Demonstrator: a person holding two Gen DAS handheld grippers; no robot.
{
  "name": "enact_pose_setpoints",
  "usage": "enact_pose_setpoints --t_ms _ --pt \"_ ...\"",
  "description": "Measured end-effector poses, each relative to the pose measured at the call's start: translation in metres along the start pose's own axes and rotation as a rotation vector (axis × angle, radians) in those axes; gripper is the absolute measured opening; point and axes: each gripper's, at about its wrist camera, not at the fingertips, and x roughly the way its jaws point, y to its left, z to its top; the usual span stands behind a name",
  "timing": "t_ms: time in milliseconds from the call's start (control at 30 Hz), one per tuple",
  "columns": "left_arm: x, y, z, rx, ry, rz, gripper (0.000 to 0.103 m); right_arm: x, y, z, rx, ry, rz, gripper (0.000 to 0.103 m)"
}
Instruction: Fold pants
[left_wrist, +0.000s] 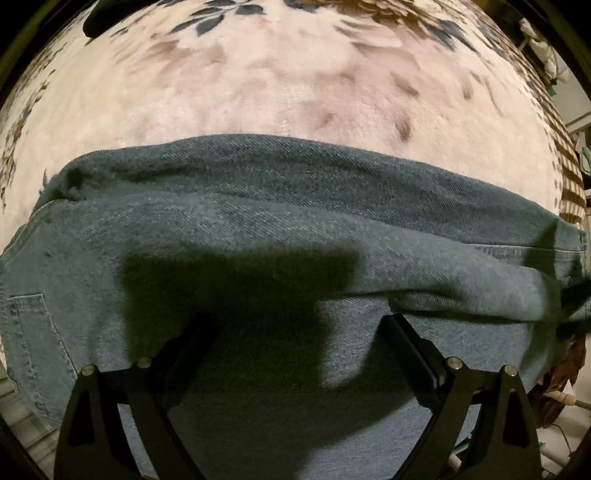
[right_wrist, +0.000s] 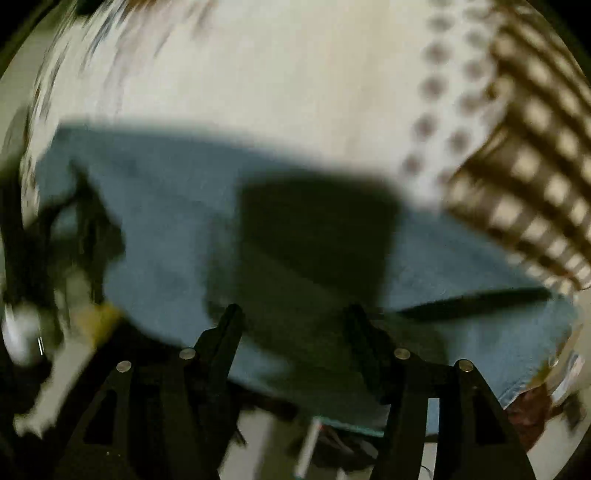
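Pants (left_wrist: 258, 229): blue denim, lying across the floral blanket (left_wrist: 280, 85), already doubled over themselves, back pocket at their left end, fold ridge running along their far side.

Your left gripper (left_wrist: 295, 332) hangs over the near layer of the pants, jaws wide apart, nothing in them. Your right gripper (right_wrist: 291, 317) is spread about as wide over the pants' right part, also empty as far as I can tell; that view is badly motion-blurred.

Risks, my read: grab only the top layer and the stack shears, skewing the fold. Moving this fast on the right, you could snag the loose flap at the pants' right end.

Room: bare blanket beyond the pants' far edge. Blanket's checked border (right_wrist: 524, 177) sits close to the pants' right end, clutter just past their near-right corner.
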Motion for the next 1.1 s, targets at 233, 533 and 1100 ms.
enact_pose_setpoints --t_ms 233,533,1100 --pt "0.000 0.000 0.000 0.005 0.006 0.001 0.096 -0.004 0.018 0.007 -0.107 -0.018 -0.003 0.061" --pt "0.000 0.000 -0.002 0.009 0.001 0.003 0.097 -0.042 0.008 0.051 -0.067 -0.177 0.042 0.061" --pt "-0.006 0.035 -0.023 -0.085 0.049 -0.021 0.097 0.002 -0.007 0.009 -0.200 0.204 0.182 0.062"
